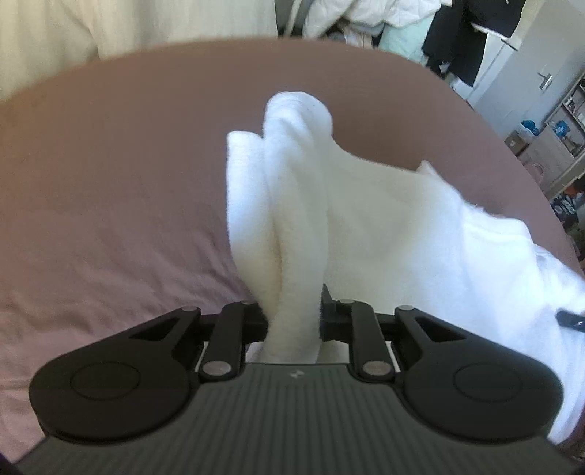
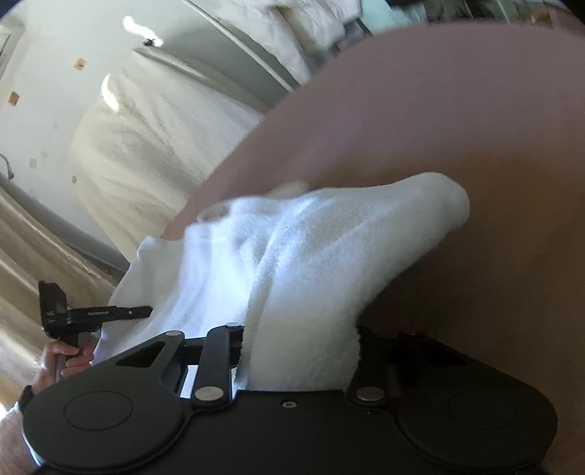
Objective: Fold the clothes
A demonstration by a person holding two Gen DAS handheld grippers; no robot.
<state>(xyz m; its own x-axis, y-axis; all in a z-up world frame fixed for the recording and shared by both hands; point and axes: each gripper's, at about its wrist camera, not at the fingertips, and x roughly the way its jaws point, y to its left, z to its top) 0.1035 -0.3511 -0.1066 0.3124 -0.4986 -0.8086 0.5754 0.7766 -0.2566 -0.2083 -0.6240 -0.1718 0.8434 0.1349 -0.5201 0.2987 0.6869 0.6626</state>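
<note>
Both the left claw and right claw pinch a white fluffy terry garment trailing ahead over the mauve-sheeted bed, mid-fold; next, probably lay it flat.

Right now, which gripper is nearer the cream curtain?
Left. The left gripper clamps the white towel on the curtain side; the right gripper clamps its far side.
</note>
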